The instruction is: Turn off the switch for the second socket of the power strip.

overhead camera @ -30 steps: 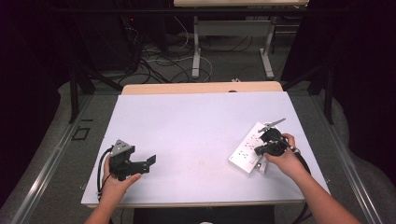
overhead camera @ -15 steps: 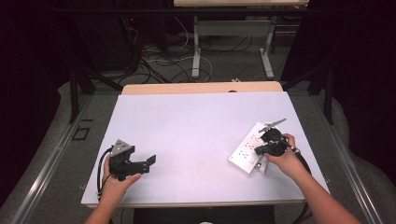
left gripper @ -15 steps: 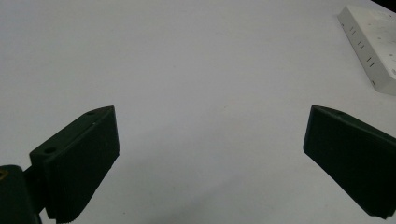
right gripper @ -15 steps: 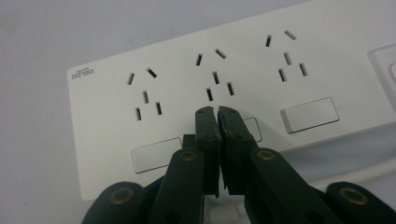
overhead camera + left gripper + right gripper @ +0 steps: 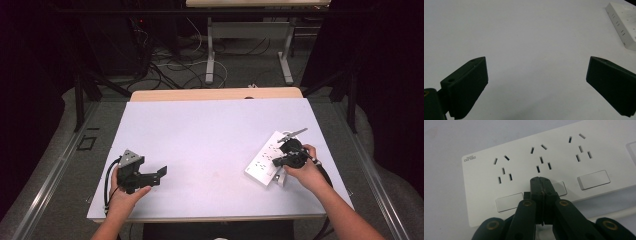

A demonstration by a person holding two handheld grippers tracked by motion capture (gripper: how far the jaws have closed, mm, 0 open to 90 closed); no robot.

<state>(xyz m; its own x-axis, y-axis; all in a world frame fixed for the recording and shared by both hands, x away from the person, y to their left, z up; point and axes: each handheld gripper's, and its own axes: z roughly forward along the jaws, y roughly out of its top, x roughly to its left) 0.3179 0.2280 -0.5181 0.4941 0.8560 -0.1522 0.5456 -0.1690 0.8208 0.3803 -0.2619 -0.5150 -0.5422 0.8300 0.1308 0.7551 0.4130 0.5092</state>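
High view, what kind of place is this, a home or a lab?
Most likely a lab or workshop set up for recording. A plain white table stands amid dark curtains, loose cables run over the floor behind it, and a white power strip lies on the table.

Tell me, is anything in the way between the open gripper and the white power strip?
Nothing visible. Only bare table lies between the left gripper and the power strip. The right gripper is shut, its tips at a switch.
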